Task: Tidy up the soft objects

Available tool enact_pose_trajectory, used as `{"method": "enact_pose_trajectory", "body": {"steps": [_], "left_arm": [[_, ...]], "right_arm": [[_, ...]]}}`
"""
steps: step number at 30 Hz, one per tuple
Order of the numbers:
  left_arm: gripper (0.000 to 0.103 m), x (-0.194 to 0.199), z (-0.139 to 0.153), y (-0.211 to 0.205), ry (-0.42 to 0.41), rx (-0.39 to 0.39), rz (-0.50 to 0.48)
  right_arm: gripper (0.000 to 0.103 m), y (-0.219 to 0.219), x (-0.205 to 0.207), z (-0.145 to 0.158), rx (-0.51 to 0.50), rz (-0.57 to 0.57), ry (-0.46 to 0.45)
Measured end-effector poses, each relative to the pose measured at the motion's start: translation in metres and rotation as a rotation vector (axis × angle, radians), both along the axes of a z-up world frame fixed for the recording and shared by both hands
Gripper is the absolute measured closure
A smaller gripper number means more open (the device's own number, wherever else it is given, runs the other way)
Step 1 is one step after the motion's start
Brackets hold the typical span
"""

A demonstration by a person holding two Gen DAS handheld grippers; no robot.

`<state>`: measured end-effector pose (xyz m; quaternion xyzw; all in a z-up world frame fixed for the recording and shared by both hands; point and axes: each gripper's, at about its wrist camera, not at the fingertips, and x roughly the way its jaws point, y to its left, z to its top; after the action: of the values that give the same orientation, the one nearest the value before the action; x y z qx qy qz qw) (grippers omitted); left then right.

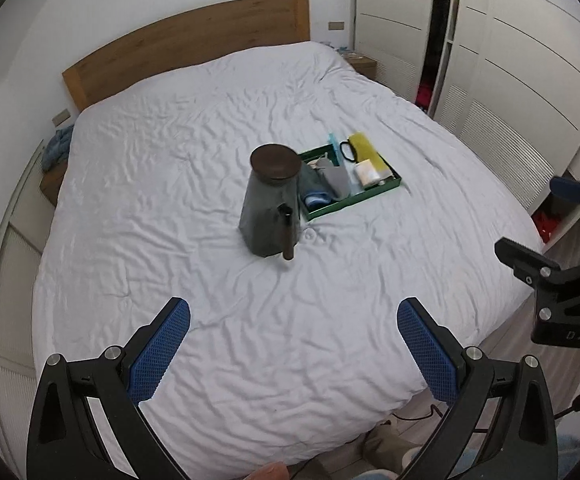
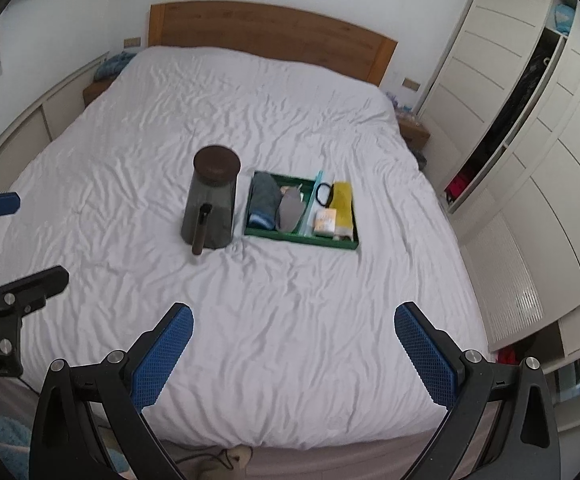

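Note:
A green tray (image 1: 393,185) (image 2: 301,237) lies mid-bed. It holds folded grey and blue cloths (image 1: 321,184) (image 2: 266,200), a yellow cloth (image 1: 367,150) (image 2: 341,204), a small pale packet (image 1: 365,172) (image 2: 325,220) and a black loop (image 1: 345,150) (image 2: 323,193). A dark jug (image 1: 270,204) (image 2: 212,200) with a brown lid stands just left of the tray. My left gripper (image 1: 293,354) and right gripper (image 2: 293,356) both hover open over the bed's near end, far short of the tray, with nothing between their blue pads.
The white wrinkled bed (image 1: 210,160) (image 2: 290,120) has a wooden headboard (image 1: 186,40) (image 2: 274,36). White wardrobes (image 1: 509,60) (image 2: 529,140) line the right side. Nightstands flank the bed; a blue cloth (image 1: 56,146) sits on the left one. A person's feet show at the bed's foot.

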<state>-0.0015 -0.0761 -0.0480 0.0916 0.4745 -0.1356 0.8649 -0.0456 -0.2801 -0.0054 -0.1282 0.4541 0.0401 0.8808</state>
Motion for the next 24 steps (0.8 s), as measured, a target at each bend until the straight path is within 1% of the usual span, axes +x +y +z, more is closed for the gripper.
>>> {"method": "enact_pose_trajectory", "body": {"steps": [5, 10, 13, 16, 18, 22, 24], "left_arm": [[0.001, 0.008, 0.002, 0.005, 0.011, -0.023, 0.051], [0.001, 0.010, 0.008, 0.008, 0.000, -0.007, 0.130], [0.001, 0.008, 0.009, 0.008, -0.008, -0.004, 0.153], [0.001, 0.005, 0.009, 0.007, -0.015, 0.001, 0.157], [0.001, -0.001, 0.011, 0.007, -0.036, -0.001, 0.159], [0.001, -0.009, 0.018, 0.005, -0.091, 0.013, 0.147], [0.001, -0.011, 0.021, 0.003, -0.102, 0.016, 0.135]], "right_arm": [[0.000, 0.000, 0.014, -0.003, 0.008, 0.015, 0.010], [0.000, -0.001, 0.027, -0.013, 0.010, 0.057, 0.001], [0.000, -0.002, 0.027, -0.022, 0.023, 0.078, 0.004], [0.000, -0.003, 0.022, -0.026, 0.033, 0.093, 0.008], [0.000, -0.005, 0.014, -0.023, 0.048, 0.111, -0.007], [0.000, -0.015, -0.010, -0.018, 0.095, 0.129, -0.078], [0.000, -0.019, -0.024, -0.017, 0.095, 0.133, -0.118]]}}
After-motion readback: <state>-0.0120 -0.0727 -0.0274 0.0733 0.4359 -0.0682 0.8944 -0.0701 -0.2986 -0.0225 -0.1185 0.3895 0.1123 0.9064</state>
